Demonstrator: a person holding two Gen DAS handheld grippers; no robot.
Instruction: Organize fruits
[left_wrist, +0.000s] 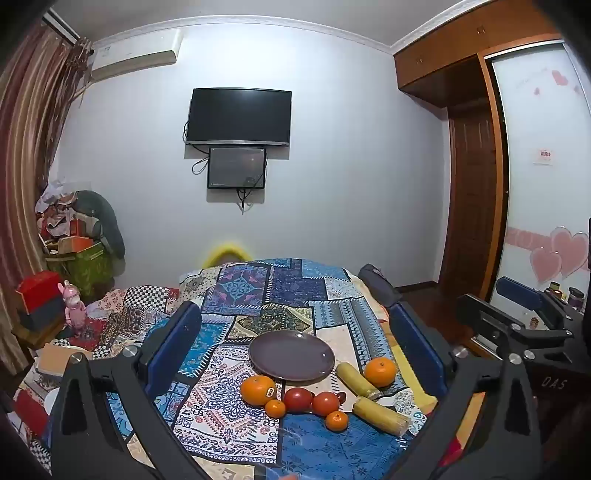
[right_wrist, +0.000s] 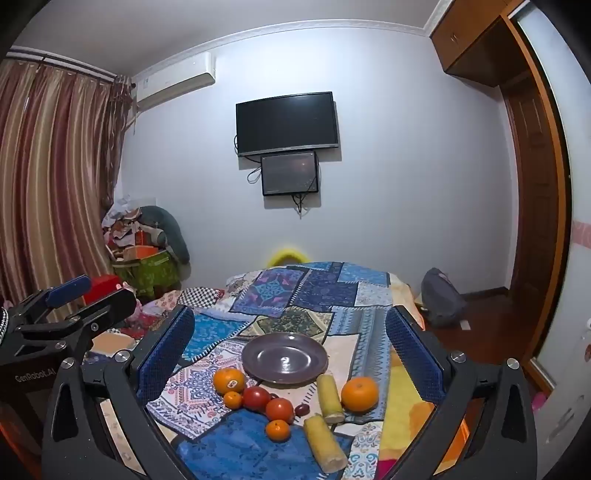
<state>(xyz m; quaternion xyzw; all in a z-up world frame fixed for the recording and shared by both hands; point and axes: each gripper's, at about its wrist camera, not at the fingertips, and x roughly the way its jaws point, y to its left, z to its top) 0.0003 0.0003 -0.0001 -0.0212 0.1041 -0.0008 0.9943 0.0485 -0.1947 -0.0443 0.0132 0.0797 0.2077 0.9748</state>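
Note:
An empty purple plate (left_wrist: 291, 354) (right_wrist: 284, 357) lies on a patchwork cloth (left_wrist: 280, 291) (right_wrist: 310, 291) over a bed. In front of it sit a big stickered orange (left_wrist: 258, 390) (right_wrist: 229, 380), another big orange (left_wrist: 380, 371) (right_wrist: 359, 393), two tomatoes (left_wrist: 297, 399) (right_wrist: 256, 397), two small tangerines (left_wrist: 336, 420) (right_wrist: 277, 430), a dark grape (right_wrist: 303, 409) and two yellow corn pieces (left_wrist: 380, 414) (right_wrist: 325, 441). My left gripper (left_wrist: 295, 343) and right gripper (right_wrist: 290, 347) hover above the fruit, both open and empty. The right gripper (left_wrist: 517, 314) also shows in the left wrist view; the left gripper (right_wrist: 74, 299) shows in the right wrist view.
A cluttered pile with boxes (left_wrist: 77, 243) (right_wrist: 147, 251) stands at the back left by striped curtains (right_wrist: 55, 184). A wardrobe (left_wrist: 476, 166) and a grey bag (right_wrist: 441, 299) on the floor are at the right. A television (left_wrist: 239, 116) hangs on the far wall.

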